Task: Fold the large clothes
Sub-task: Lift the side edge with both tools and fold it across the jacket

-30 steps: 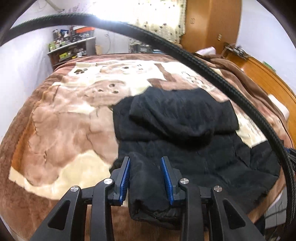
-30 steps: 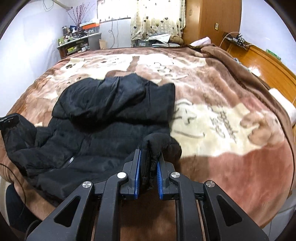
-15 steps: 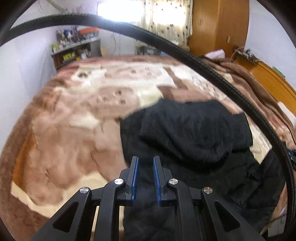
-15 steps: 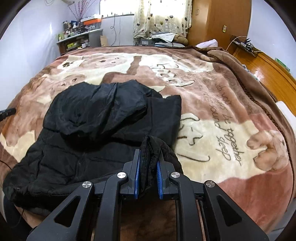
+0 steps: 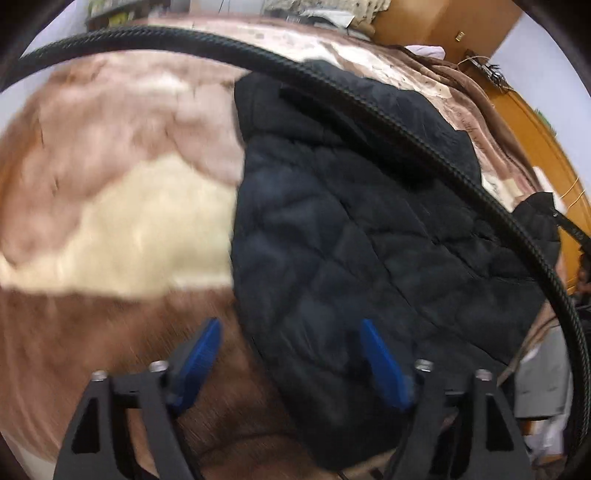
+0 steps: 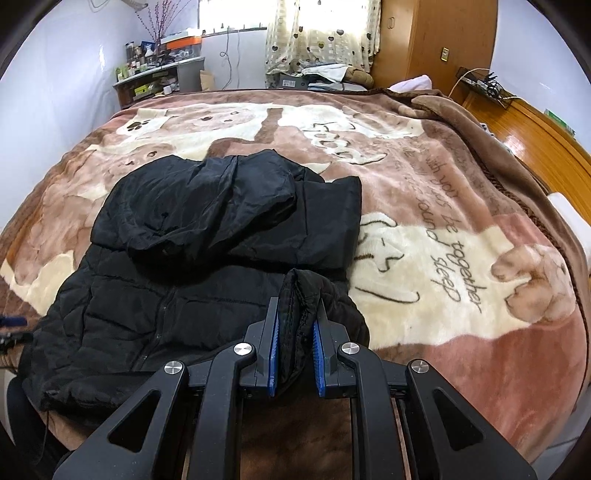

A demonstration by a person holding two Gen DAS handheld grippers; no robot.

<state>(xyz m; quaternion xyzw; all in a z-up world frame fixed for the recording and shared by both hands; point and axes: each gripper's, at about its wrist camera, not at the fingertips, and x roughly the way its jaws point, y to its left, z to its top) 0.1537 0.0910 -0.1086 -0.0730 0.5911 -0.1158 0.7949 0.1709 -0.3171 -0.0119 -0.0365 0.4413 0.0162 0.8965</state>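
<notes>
Black jacket (image 6: 177,295) lies spread on the bed, on a big fuzzy blanket (image 6: 424,258) with bears and words on it. The hood (image 6: 207,206) is folded down over the top part of the jacket, and the zipper side faces up. Your right gripper (image 6: 294,347) is squeezed tight on a bunched bit of the jacket, a cuff or sleeve end at the jacket's right edge. The black cloth sticks up between the two blue pads (image 6: 273,354), and both pads press on it. Your left gripper (image 5: 291,354) is wide apart, and its jaws have just been opening. It points down at the near left edge of the jacket. One blue pad is over the brown blanket, and the other blue pad is over the puffy black cloth. The jacket's edge sits between them, but the pads do not press on it, so this gripper holds nothing. That view is blurry, so you cannot tell if the tips touch the cloth. A thick black cable (image 5: 369,99) curves across the top of the left view. At the far end of the room you can see a shelf (image 6: 159,77) full of small things, a curtain (image 6: 317,33) with hearts, and a wooden wardrobe (image 6: 436,40).
</notes>
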